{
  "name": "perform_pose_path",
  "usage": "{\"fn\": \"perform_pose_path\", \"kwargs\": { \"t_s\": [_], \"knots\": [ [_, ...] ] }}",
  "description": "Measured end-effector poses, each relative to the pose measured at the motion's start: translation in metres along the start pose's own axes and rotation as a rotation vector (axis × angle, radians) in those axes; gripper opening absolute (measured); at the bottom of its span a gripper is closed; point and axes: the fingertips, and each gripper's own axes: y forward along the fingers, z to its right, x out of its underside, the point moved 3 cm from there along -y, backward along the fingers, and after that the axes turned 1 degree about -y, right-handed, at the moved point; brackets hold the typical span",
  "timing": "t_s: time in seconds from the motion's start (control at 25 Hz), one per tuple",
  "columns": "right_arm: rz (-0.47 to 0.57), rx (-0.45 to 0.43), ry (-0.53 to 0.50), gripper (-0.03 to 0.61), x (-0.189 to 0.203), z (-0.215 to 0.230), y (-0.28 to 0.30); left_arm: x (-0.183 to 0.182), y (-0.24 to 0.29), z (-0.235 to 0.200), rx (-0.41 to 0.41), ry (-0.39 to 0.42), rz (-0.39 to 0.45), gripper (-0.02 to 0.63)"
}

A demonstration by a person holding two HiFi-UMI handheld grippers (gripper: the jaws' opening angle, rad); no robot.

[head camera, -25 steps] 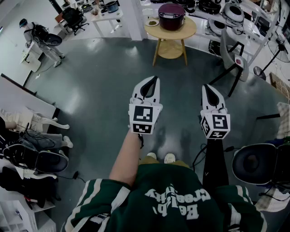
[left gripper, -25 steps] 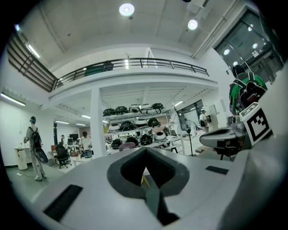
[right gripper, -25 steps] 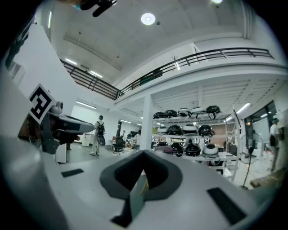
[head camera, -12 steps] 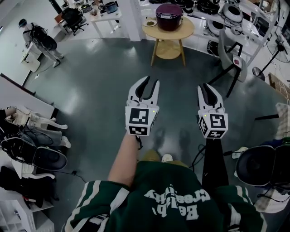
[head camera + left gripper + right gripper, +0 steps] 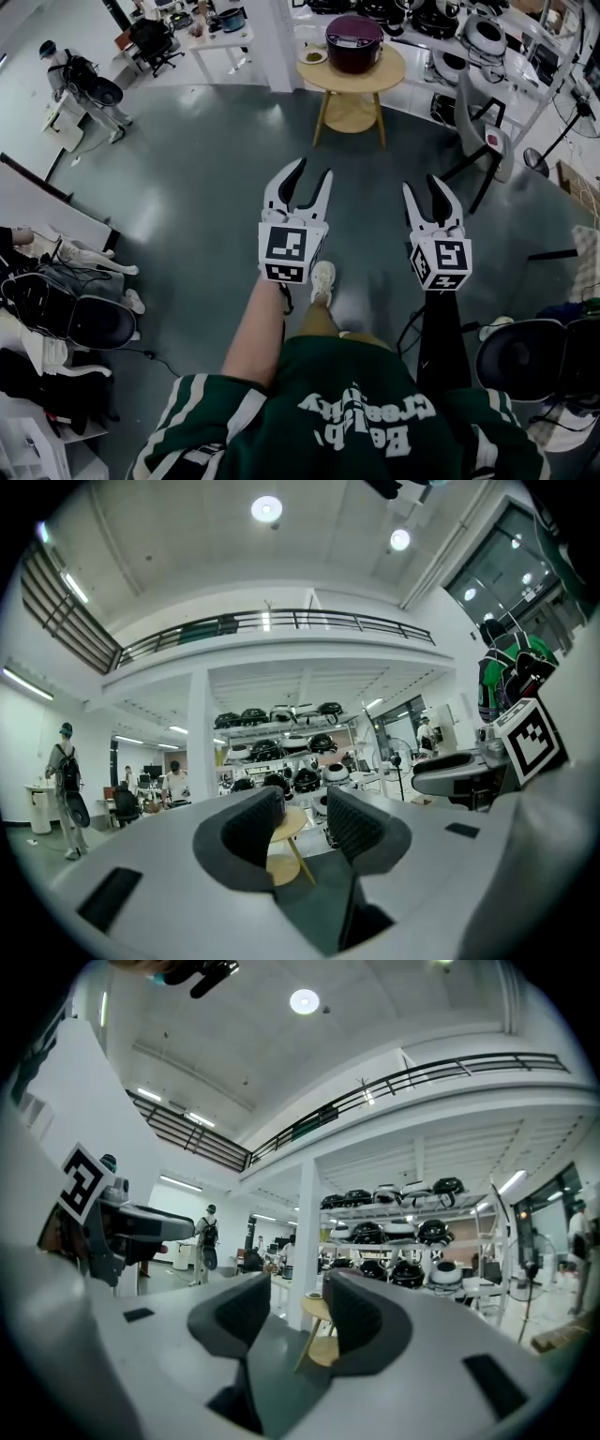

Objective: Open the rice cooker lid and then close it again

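Your left gripper [image 5: 314, 171] and right gripper [image 5: 424, 185] are held out level in front of you, side by side and apart from each other, over the bare grey floor [image 5: 187, 187]. Each pair of jaws has just been opening and now stands partly apart, with nothing between the pads. In both gripper views the gap frames only the room ahead. The rice cooker [image 5: 353, 39] is well ahead of both grippers and neither is touching it. It sits on the small round wooden table [image 5: 380, 67] near the top of the head view, with its lid down. A small dish [image 5: 312, 56] lies just beside it on the table. A white pillar [image 5: 281, 42] stands just left of the table, and a grey chair [image 5: 478, 122] stands to its right.
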Motion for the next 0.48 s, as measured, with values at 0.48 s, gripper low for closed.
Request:
{"fn": "perform_pose_path", "kwargs": {
  "t_s": [0.48],
  "knots": [
    [-0.037,0.025,-0.056,0.215,0.003,0.048,0.142,0.010,0.130,-0.082,0.044,-0.022,0.010,0.161]
  ]
}}
